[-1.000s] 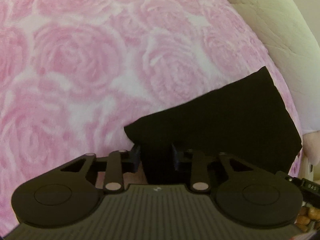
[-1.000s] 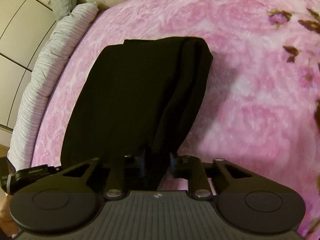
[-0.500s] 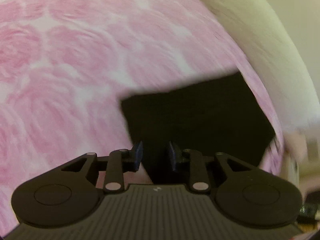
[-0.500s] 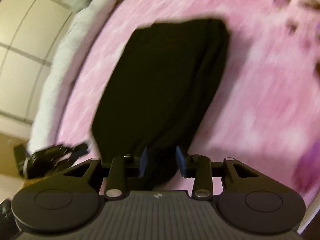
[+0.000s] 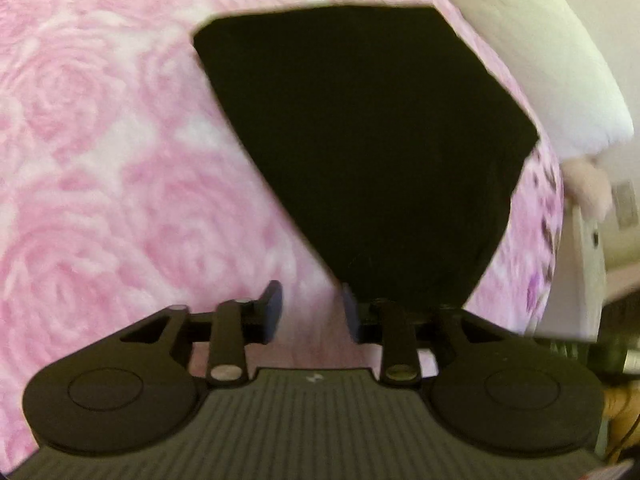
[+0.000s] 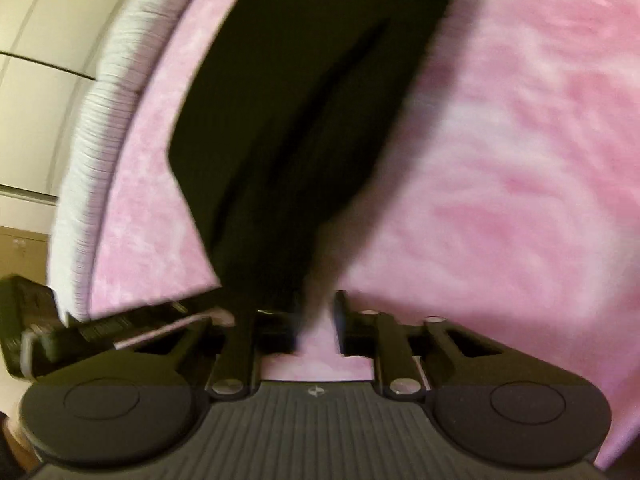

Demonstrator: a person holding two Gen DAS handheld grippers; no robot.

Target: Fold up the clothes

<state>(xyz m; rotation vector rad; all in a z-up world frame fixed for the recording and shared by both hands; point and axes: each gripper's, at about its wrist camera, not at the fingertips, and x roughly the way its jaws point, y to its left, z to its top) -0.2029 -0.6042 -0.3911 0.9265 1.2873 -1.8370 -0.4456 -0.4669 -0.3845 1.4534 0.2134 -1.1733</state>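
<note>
left gripper [image 5: 310, 312] – parted | right gripper [image 6: 318, 320] – parted | black garment [image 5: 360, 136] on blanket [image 5: 100, 180]

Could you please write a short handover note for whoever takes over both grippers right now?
Left gripper: open, nothing between its fingers, only pink blanket showing in the gap; it sits at the near edge of the black garment.
Right gripper: open; the garment's near end lies close to its left finger, and blur hides whether they touch.
Garment: lies folded into a compact flat shape on the pink rose blanket, beside a white pillow.
Done: the garment appears folded and released.
Left: check that the edges are tidy, probably pull both grippers clear. No other clothes are in view.
</note>
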